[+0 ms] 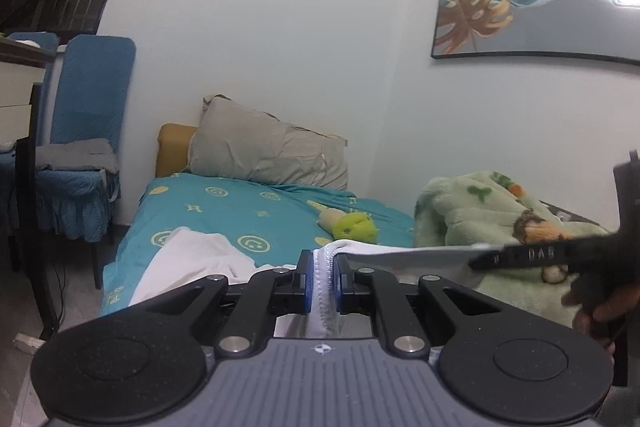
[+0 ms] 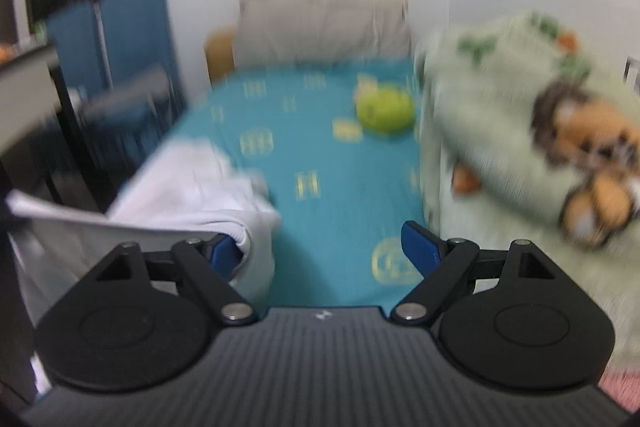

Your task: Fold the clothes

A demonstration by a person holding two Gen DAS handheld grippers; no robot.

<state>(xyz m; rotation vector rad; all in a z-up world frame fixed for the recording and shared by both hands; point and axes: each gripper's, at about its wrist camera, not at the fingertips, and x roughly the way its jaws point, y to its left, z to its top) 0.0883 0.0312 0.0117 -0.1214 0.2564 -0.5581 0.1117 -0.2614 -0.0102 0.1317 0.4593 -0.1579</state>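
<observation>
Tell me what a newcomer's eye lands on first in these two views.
First, the left tool, shut on a white garment in the near foreground of its own view, the cloth trailing off to the right. Next, the teal bed sheet with yellow smiley prints, filling the middle. Then the pale green blanket with a lion print heaped at the right, beyond the open right tool.

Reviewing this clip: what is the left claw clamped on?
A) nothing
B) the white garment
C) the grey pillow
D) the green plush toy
B: in the left wrist view the left claw pinches a stitched edge of the white garment between its blue pads.
</observation>
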